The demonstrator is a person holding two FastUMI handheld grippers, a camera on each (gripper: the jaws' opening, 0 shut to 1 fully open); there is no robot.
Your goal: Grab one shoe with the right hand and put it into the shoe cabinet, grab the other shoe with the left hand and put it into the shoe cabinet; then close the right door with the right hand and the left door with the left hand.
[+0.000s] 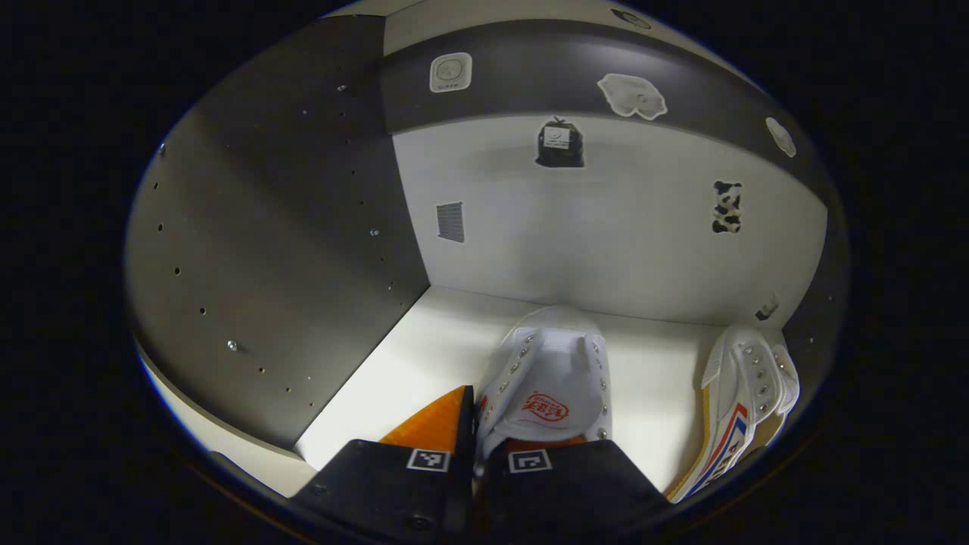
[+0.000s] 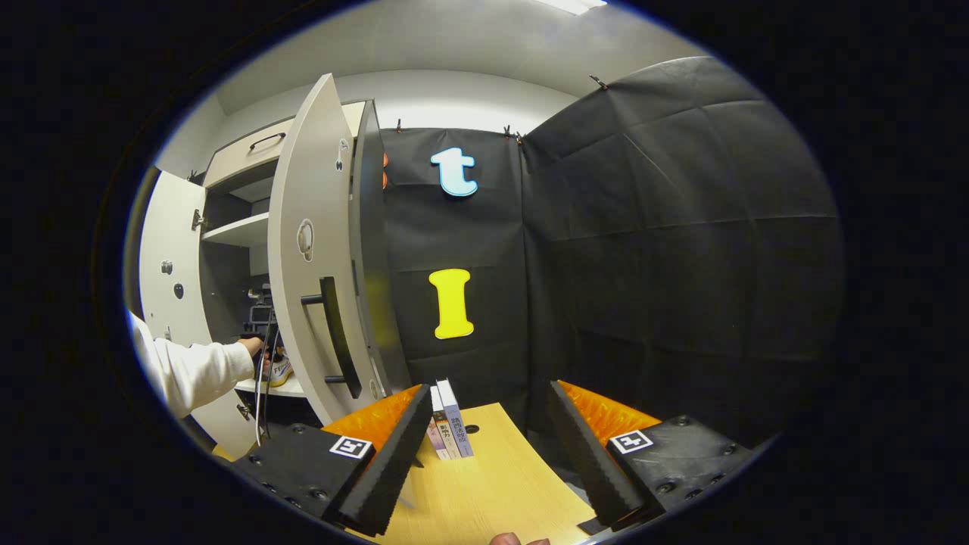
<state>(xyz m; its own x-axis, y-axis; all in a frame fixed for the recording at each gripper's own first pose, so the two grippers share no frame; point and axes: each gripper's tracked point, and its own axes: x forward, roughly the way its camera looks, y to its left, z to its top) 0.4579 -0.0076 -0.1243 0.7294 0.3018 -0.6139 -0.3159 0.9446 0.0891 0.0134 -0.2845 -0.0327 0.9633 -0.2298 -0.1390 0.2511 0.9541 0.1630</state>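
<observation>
Two white shoes sit inside the shoe cabinet (image 1: 250, 227), both on its pale shelf floor. In the left gripper view, the left gripper (image 1: 475, 446) has its two fingers drawn close together on the heel end of the first shoe (image 1: 549, 378), which points toward the back wall and has a red mark on its tongue. One finger lies against the shoe's left side; the other is under the heel edge, so the grip looks pinched on the shoe. The second shoe (image 1: 738, 401) lies on its side near the right wall, well apart from the first, with red and blue stripes along its sole. Six stickers dot the back wall and the dark band above it.

In the right gripper view, the right gripper (image 2: 484, 446) is held wide open with nothing between its fingers, above a light wooden table (image 2: 500, 492). Three books (image 2: 448, 420) stand upright at the table's far edge, just beyond the fingers. To the left, the cabinet's two doors stand open: the right door (image 2: 314, 257), with a dark bar handle, is nearer, and the left door (image 2: 170, 265) is farther off. A person's white sleeve (image 2: 197, 371) reaches between them into the cabinet.
</observation>
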